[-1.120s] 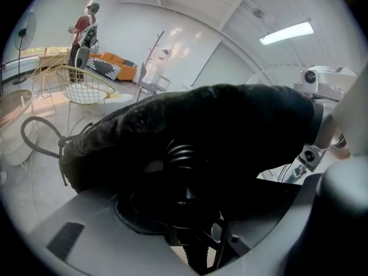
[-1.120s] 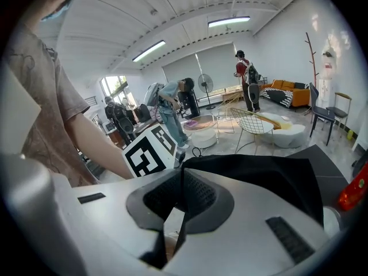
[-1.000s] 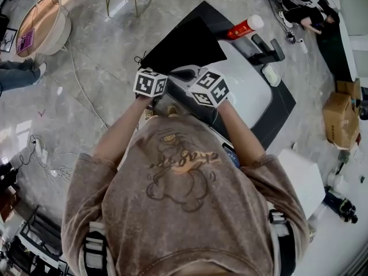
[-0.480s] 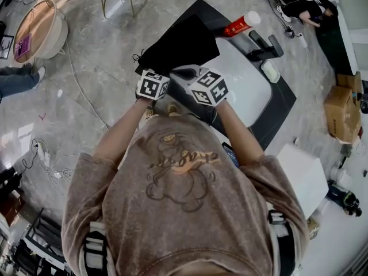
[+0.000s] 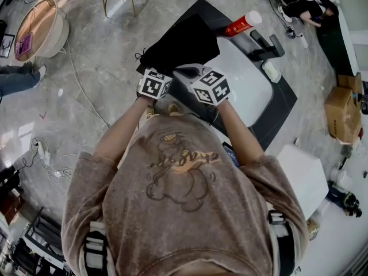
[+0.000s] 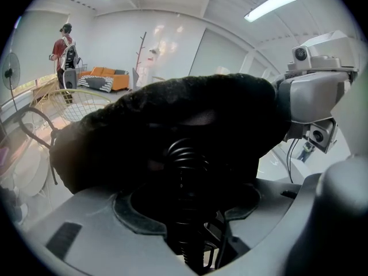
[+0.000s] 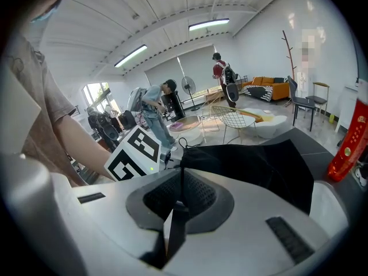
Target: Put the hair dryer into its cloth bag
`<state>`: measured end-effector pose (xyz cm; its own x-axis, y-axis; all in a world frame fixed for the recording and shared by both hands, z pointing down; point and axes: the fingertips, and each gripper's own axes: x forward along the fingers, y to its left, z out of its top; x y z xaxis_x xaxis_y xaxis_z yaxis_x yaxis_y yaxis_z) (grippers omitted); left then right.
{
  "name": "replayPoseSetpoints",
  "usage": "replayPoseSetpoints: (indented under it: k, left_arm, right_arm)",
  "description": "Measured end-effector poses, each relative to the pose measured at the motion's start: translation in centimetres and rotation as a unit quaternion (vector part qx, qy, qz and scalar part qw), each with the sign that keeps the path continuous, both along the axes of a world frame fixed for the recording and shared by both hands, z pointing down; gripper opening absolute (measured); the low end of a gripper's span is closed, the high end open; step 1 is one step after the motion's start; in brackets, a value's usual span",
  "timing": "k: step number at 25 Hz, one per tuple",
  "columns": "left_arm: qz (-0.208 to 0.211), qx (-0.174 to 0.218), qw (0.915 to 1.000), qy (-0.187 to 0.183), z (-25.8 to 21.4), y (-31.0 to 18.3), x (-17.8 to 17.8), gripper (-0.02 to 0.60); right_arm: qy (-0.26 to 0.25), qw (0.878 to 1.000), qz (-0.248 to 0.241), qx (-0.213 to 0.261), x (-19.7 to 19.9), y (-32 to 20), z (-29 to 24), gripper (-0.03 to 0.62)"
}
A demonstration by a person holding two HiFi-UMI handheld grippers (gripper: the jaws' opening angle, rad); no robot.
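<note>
Almost nothing has moved: left gripper [image 6: 184, 214] and right gripper [image 7: 171, 211] stay at the bag's [image 5: 183, 43] near edge. Left jaws clench the dryer cord end [image 6: 184, 165] entering the bag; right jaws pinch the bag hem. Insertion looks nearly complete.

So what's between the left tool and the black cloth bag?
A black ribbed coil, gripped in the left tool, reaching up to the black cloth bag; the left gripper view shows it.

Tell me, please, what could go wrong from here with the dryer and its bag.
1. The right gripper pinches only a thin edge of the cloth bag. The cloth could slip out and the bag's mouth could close.
2. The left gripper seems to hold the hair dryer by its narrow ribbed cord end, so the dryer may twist or drop.
</note>
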<state>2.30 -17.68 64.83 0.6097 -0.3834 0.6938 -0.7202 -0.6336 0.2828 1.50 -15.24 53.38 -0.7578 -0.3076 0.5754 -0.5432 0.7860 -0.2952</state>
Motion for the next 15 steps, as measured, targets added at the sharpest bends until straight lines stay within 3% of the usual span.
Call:
replayPoseSetpoints:
  k: [15]
  left_arm:
    - [-0.015, 0.016, 0.9996, 0.020, -2.3, 2.1, -2.0, 0.250]
  right_arm:
    - [0.002, 1.000, -0.007, 0.004, -0.1, 0.1, 0.4, 0.018]
